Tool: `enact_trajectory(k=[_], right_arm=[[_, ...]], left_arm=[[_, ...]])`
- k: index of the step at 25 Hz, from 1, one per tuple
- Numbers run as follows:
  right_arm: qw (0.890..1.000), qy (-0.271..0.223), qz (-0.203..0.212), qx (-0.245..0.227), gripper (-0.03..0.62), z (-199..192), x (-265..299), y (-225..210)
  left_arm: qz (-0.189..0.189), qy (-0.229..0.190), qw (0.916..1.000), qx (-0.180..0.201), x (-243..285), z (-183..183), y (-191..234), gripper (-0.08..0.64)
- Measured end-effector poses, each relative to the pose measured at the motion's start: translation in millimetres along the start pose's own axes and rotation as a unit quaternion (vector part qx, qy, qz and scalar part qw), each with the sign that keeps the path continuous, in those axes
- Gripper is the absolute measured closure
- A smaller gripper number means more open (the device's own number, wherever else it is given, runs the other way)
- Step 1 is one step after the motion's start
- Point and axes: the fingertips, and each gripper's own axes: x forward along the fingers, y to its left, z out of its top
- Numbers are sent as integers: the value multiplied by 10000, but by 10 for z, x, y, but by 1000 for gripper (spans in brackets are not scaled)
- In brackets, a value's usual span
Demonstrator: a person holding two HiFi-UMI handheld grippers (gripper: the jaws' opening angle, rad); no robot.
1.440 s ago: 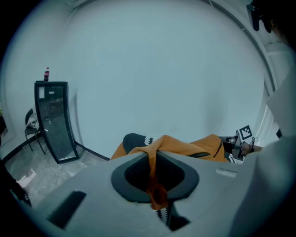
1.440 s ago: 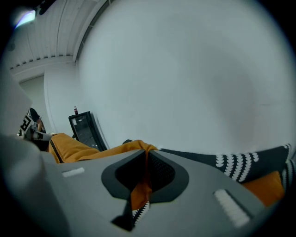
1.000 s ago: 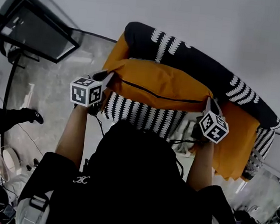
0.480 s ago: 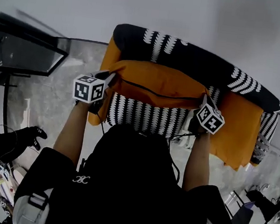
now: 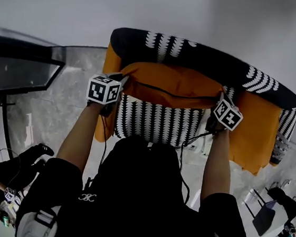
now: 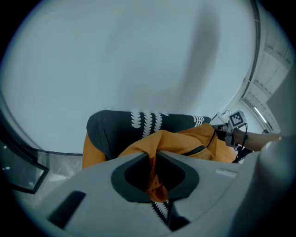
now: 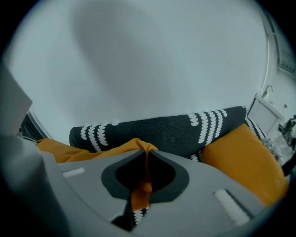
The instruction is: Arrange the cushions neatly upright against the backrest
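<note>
The orange cushion (image 5: 172,89), frame ctr, hangs stretched betw. two claws, left gripper (image 5: 121,79) clenched on its left corner & right gripper (image 5: 222,93) on its right corner, just below the black-and-white sofa backrest (image 5: 197,54) at top.

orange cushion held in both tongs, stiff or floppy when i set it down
Probably soft and floppy: the orange cushion bunches where the left tongs and right tongs pinch its corners. Likely light, since two corner pinches seem to hold it. It may slump against the backrest.
</note>
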Motion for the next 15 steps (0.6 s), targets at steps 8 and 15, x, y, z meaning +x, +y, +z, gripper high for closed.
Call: enact_trajectory(k=[8,15], right_arm=[[9996,233,-50,-157,565,220,437,31],[9983,471,-325,-108,557,460,896,-59]], left_arm=[[37,-231,9995,-204,273,389,226,529],[538,-196,9984,-21,593,726,432,526]])
